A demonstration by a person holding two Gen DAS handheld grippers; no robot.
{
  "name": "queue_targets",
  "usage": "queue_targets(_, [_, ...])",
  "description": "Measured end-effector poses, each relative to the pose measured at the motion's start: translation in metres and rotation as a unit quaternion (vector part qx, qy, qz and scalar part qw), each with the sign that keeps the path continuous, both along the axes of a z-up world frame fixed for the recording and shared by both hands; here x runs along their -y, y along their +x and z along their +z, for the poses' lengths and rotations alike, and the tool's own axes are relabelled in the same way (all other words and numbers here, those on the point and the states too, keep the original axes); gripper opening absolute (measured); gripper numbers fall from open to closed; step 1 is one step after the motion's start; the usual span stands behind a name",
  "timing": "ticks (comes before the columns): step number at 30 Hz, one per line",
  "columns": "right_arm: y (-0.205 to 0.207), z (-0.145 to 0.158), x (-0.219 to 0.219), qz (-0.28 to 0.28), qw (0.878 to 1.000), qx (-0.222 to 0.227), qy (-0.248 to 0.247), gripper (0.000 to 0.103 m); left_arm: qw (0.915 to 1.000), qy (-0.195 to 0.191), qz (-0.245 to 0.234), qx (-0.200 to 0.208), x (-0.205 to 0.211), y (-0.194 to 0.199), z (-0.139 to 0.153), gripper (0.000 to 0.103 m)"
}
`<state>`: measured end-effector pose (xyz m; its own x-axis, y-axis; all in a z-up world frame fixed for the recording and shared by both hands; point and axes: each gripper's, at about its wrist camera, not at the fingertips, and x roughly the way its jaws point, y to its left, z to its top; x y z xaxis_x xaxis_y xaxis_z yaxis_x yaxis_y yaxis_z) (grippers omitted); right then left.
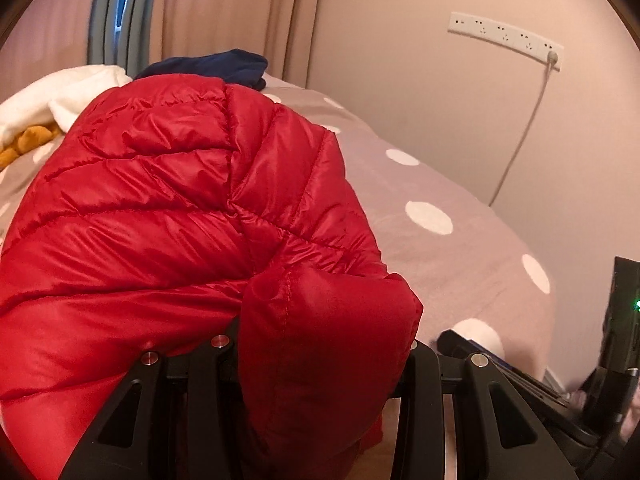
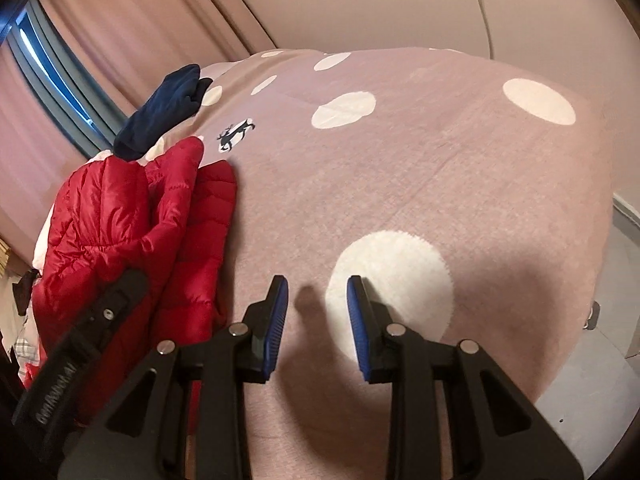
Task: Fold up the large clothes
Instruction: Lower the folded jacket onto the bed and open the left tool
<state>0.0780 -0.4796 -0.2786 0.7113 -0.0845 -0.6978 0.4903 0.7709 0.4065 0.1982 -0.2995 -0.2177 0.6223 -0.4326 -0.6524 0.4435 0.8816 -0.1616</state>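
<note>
A red quilted puffer jacket (image 1: 168,208) fills the left wrist view, lying bunched on a pink bed cover with white dots (image 1: 448,240). A thick fold of it hangs between my left gripper's (image 1: 320,344) jaws and hides the fingertips; the jaws stand wide around it. In the right wrist view the same jacket (image 2: 132,216) lies at the left, with my left gripper's black body (image 2: 96,328) over its near edge. My right gripper (image 2: 318,284) is open and empty, its blue pads (image 2: 280,312) apart just above the bed cover (image 2: 440,184), right of the jacket.
A dark navy garment (image 2: 160,112) lies behind the jacket, also in the left wrist view (image 1: 224,66). White and mustard cloth (image 1: 44,120) sits far left. Curtains and a window are behind; a wall power strip (image 1: 506,38) with cable is at right. The bed edge drops at right.
</note>
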Motion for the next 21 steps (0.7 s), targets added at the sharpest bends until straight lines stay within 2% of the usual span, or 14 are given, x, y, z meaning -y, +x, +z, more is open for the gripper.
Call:
queue_targets(10, [0.003,-0.002,0.001,-0.007,1.0,0.001,0.002,0.03,0.9998,0.016,0.002,-0.015,0.006,0.013,-0.005,0.039])
queue_targets(17, [0.004,-0.001,-0.003,-0.01,1.0,-0.005,-0.007,0.03,0.9992,0.04,-0.008,-0.005,0.008,0.015,-0.004,0.039])
queue_targets(20, [0.003,0.0,-0.004,-0.014,1.0,-0.008,-0.006,0.031,0.9983,0.054,-0.021,0.01,0.01,0.005,0.007,0.049])
queue_targets(21, [0.002,0.0,-0.003,-0.016,1.0,-0.007,-0.001,0.031,0.9981,0.056,-0.026,0.01,0.009,0.001,0.01,0.057])
